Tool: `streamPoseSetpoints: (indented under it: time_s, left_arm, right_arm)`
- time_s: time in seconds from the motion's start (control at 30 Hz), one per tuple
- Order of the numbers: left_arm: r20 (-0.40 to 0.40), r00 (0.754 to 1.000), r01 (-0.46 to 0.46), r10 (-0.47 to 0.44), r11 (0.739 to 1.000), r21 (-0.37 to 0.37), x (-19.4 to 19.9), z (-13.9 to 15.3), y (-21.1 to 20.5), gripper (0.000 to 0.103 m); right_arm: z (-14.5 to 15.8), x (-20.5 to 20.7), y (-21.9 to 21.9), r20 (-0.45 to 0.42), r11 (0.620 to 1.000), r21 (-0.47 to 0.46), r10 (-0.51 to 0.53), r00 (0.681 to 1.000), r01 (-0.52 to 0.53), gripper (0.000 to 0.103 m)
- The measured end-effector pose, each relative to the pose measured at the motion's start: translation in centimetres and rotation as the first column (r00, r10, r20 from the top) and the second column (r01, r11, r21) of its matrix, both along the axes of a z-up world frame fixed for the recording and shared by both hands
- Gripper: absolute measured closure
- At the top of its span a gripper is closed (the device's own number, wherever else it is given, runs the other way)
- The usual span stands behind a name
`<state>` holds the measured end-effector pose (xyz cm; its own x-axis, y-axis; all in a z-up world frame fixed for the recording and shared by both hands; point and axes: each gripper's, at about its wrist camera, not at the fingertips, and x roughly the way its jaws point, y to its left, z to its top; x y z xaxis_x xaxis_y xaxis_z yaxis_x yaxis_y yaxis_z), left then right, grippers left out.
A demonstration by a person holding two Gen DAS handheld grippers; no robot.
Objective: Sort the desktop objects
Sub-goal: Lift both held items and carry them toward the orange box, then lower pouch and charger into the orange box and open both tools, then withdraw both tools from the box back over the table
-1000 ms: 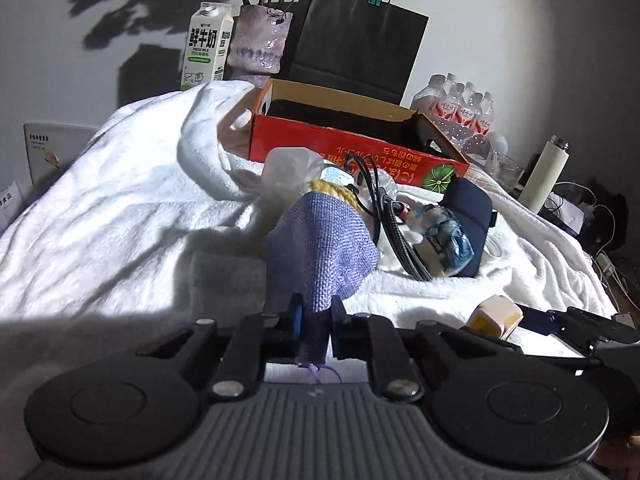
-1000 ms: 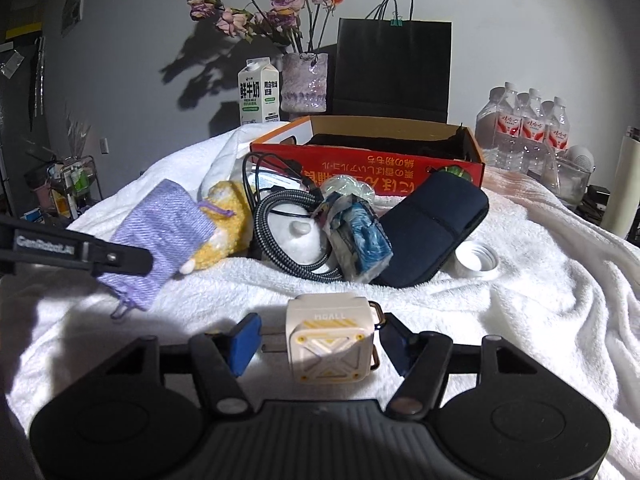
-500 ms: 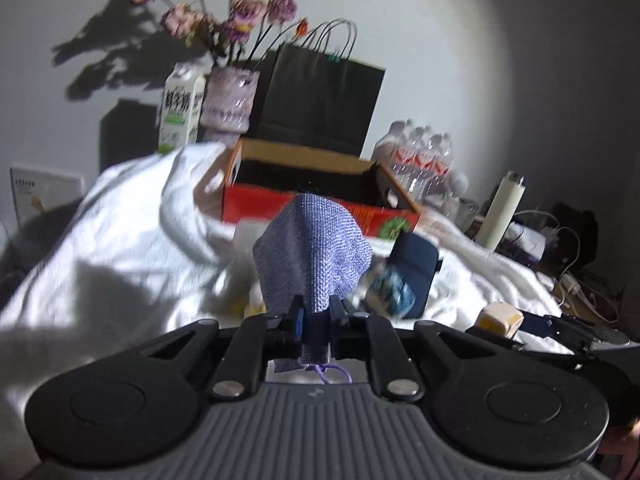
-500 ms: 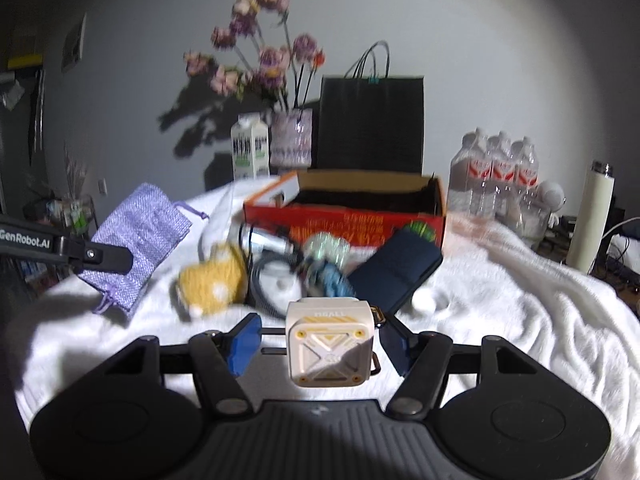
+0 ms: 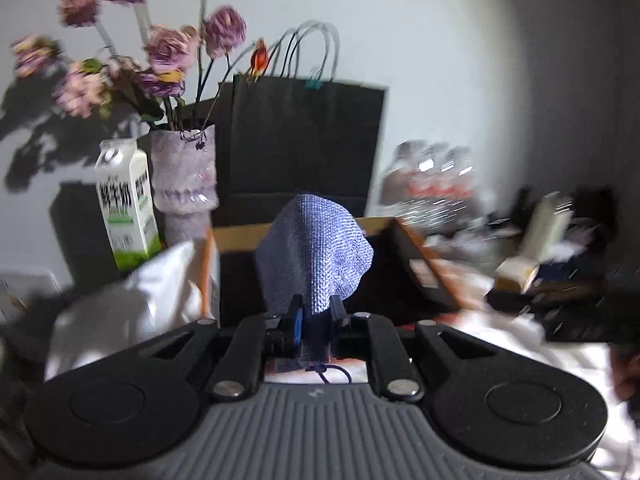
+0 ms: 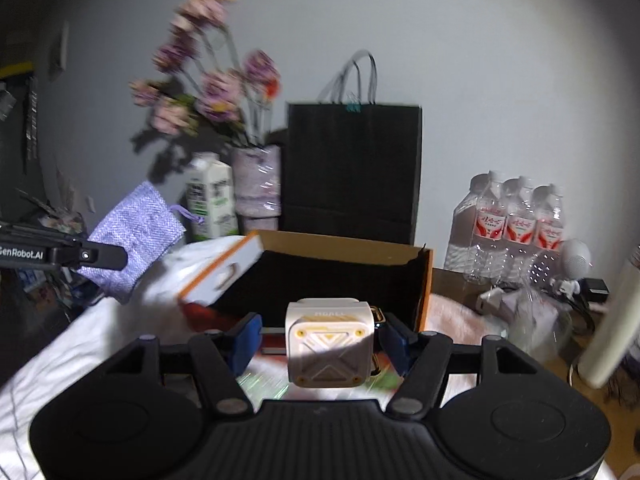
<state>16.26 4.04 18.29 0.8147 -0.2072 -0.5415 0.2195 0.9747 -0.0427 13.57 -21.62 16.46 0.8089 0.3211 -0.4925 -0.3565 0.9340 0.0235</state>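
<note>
Both tongs have risen toward the orange cardboard box [image 6: 424,280]: left tongs [image 5: 316,314] pinch the purple woven pouch [image 5: 316,248], right tongs [image 6: 320,338] clasp the white cube charger [image 6: 330,346]. Next, likely release inside.

Right gripper [image 6: 319,338] holds a white cube charger [image 6: 329,346] with yellow trim between its blue pads; right pad touches the side with the metal prongs, left pad contact unclear. Ahead, an open orange cardboard box [image 6: 424,292] with a dark inside, on a white towel [image 6: 60,356]. At left the left gripper [image 6: 102,256] pinches a purple woven pouch [image 6: 134,236], hanging off the surface. Behind the box: black paper bag [image 6: 354,168], milk carton [image 6: 212,196], vase [image 6: 258,184] with pink and purple flowers [image 6: 208,80], blurred. Three water bottles [image 6: 516,224] stand at right, near tangled cables [image 6: 576,300].
</note>
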Motion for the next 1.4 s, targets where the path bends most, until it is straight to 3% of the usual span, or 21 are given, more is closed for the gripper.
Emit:
streamPoseSetpoints:
  time_s: [0.07,0.17,0.3,0.37,0.47,0.6,0.67,0.8,0.97,1.13,1.27,1.4]
  left_arm:
    - [-0.046,0.998,-0.034,0.037,0.998,0.057,5.4,-1.3,-0.7,0.09]
    - [-0.139,0.989,-0.042,0.051,0.997,0.069,12.9,-3.9,-1.9,0.09]
    - [-0.216,0.973,-0.059,0.082,0.992,0.11,19.7,-8.1,-3.5,0.086]
    - [-0.259,0.962,-0.067,0.09,0.993,0.097,22.0,-9.8,-3.4,0.046]
    - [-0.281,0.958,-0.044,0.062,0.997,0.067,23.9,-10.7,-2.8,0.037]
    - [-0.254,0.964,-0.067,0.075,0.997,0.038,24.6,-9.3,-0.9,0.022]
    - [-0.243,0.965,-0.089,0.101,0.994,0.06,24.6,-8.3,0.1,0.016]
    - [-0.244,0.954,-0.153,0.172,0.983,0.097,23.6,-6.5,1.7,0.008]
    - [-0.327,0.923,-0.18,0.203,0.979,0.099,20.9,-5.4,2.3,0.006]
    - [-0.365,0.909,-0.203,0.202,0.979,0.035,16.5,-3.4,2.6,0.005]
    - [-0.35,0.916,-0.206,0.195,0.979,0.007,11.3,-2.4,2.5,0.002]
    - [-0.283,0.946,-0.166,0.159,0.986,-0.001,4.3,-2.3,1.9,0.0]
  right_arm:
    - [-0.1,5.6,0.2,-0.051,0.999,-0.01,-0.035,0.998,0.034,0.039]
    - [-1.3,13.7,0.3,-0.166,0.997,-0.001,-0.081,0.983,0.082,0.039]
    - [-4.2,22.1,1.3,-0.281,0.993,-0.053,-0.113,0.953,0.103,0.039]
    - [-5.8,25.2,2.1,-0.319,0.99,-0.098,-0.13,0.939,0.104,0.039]
    - [-7.7,28.5,3.0,-0.353,0.981,-0.15,-0.173,0.92,0.127,0.039]
    - [-8.8,30.8,3.7,-0.368,0.969,-0.188,-0.22,0.903,0.16,0.033]
    - [-7.9,30.6,3.8,-0.338,0.967,-0.174,-0.237,0.911,0.187,0.021]
    - [-5.0,28.9,3.8,-0.285,0.967,-0.161,-0.236,0.929,0.197,0.02]
    - [-2.2,25.2,4.2,-0.268,0.963,-0.196,-0.234,0.935,0.185,0.016]
    - [-0.5,20.2,3.7,-0.274,0.968,-0.164,-0.229,0.934,0.19,0.015]
    - [0.6,15.0,2.7,-0.263,0.983,-0.1,-0.176,0.949,0.154,0.013]
    - [0.6,9.7,1.4,-0.24,0.992,-0.036,-0.129,0.962,0.124,0.011]
